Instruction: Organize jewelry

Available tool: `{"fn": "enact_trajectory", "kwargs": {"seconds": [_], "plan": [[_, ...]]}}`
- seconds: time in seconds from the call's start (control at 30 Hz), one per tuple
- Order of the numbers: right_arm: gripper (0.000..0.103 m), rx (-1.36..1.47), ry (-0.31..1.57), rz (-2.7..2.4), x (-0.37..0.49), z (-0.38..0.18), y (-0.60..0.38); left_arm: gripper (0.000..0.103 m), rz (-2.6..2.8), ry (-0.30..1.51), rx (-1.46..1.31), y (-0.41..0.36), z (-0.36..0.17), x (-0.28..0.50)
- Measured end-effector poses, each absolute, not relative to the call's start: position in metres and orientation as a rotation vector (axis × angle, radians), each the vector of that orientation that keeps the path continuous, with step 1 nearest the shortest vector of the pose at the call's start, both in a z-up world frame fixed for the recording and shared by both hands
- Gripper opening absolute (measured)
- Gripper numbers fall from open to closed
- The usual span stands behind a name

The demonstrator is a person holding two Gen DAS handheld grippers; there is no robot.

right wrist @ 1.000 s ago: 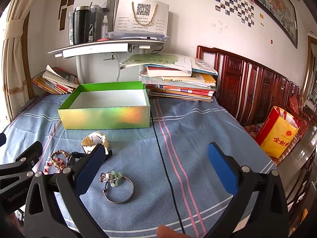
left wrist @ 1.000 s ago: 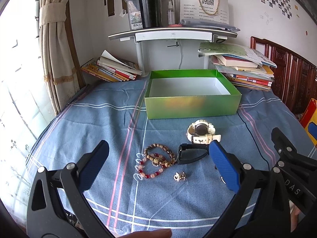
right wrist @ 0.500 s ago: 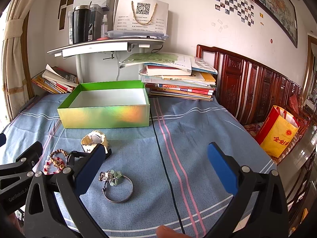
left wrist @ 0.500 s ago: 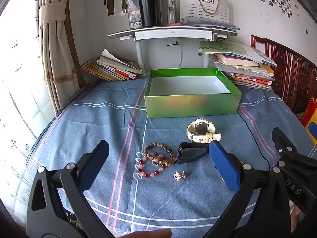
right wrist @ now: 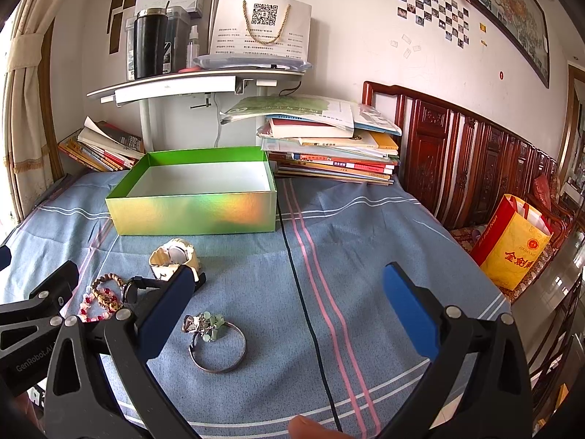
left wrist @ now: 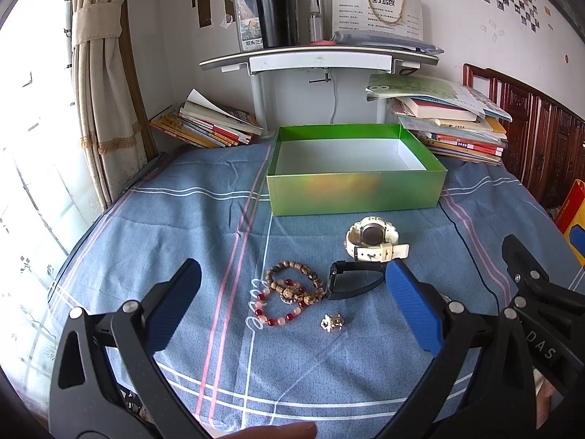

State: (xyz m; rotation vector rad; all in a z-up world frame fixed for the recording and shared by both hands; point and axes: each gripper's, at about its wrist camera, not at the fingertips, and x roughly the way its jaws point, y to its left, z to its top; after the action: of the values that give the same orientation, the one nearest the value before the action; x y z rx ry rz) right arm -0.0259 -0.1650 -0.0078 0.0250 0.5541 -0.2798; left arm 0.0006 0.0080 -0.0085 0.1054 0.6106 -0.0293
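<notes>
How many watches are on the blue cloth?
2. The white watch lies just in front of the green box. The black watch lies nearer the camera, beside the bead bracelets. Its far end is hidden behind a gripper finger.

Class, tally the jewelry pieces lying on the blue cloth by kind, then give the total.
Watches: 2 (white, black)
Bead bracelets: 2 (brown, red-pink)
Bangle: 1
Small charm: 1
Total: 6

both tongs, left (left wrist: 292, 289) and right (right wrist: 287, 301), gape wide.
</notes>
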Motion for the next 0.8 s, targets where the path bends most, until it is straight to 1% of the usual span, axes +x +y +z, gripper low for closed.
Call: {"fn": "enact_trajectory", "kwargs": {"seconds": [0.67, 0.8], "plan": [[0.101, 0.025, 0.559, -0.272, -0.025, -0.011, -0.166, 0.1, -0.03, 0.615, 0.106, 0.009, -0.014, 0.0], [0.101, 0.007, 0.603, -0.262, -0.02, -0.018, -0.178, 0.1, -0.008, 0.67, 0.108, 0.018, -0.03, 0.013]]}}
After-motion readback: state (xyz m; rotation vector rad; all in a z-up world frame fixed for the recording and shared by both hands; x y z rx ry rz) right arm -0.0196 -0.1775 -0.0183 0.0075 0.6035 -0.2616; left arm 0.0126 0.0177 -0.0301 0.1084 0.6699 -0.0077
